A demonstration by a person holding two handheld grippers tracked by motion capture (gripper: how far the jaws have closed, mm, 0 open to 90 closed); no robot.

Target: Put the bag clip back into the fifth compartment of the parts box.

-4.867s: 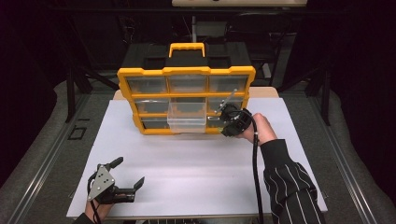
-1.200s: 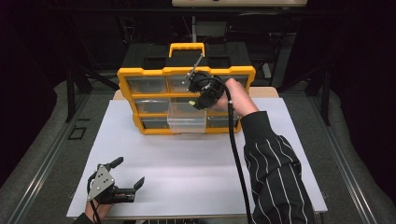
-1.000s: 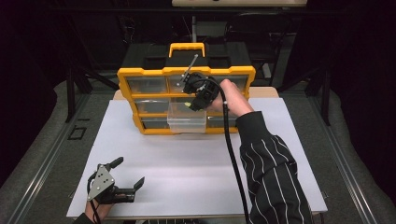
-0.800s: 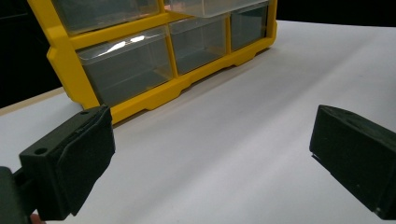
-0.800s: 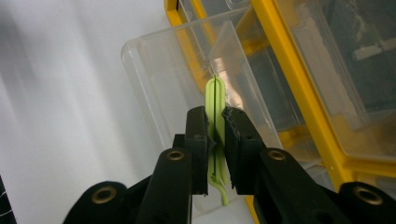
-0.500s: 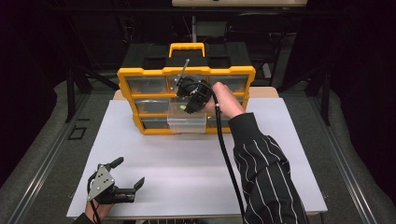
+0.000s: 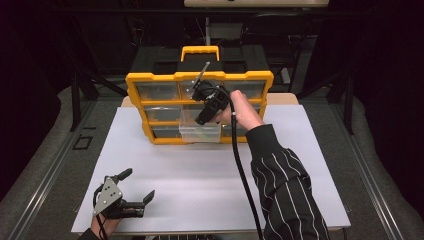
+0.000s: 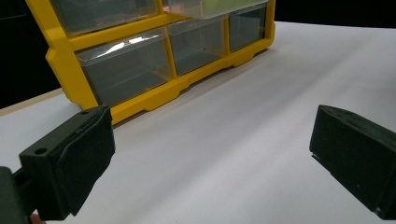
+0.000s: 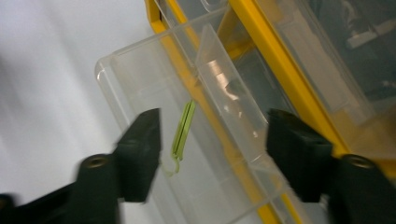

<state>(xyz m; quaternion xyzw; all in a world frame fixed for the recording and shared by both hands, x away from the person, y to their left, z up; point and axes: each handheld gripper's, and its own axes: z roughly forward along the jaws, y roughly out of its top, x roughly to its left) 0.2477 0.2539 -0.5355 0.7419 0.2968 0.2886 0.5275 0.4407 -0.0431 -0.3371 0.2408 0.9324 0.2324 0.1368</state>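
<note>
A yellow drawer cabinet [image 7: 150,77] with clear drawers stands at the back of the white table top. Its middle drawer [image 7: 200,134] is pulled out. My right gripper [image 7: 201,120] hangs over that drawer, pointing down into it. Its jaws have just been opening and grip nothing. In the right gripper view a thin green clip [image 9: 182,130] lies on the floor of the clear drawer [image 9: 135,79], seen in the gap of the right gripper [image 9: 212,140]. My left gripper [image 7: 137,184] rests open at the table's front left, with nothing in it.
The left gripper view looks along the left gripper [image 8: 210,144] across bare white table toward the cabinet's lower drawers [image 8: 126,70]. A cable [image 7: 245,175] trails from the right gripper along a striped sleeve [image 7: 285,190]. Dark floor surrounds the table.
The right hand has moved left along the cabinet's front to above the pulled-out drawer. The left gripper has not moved.
</note>
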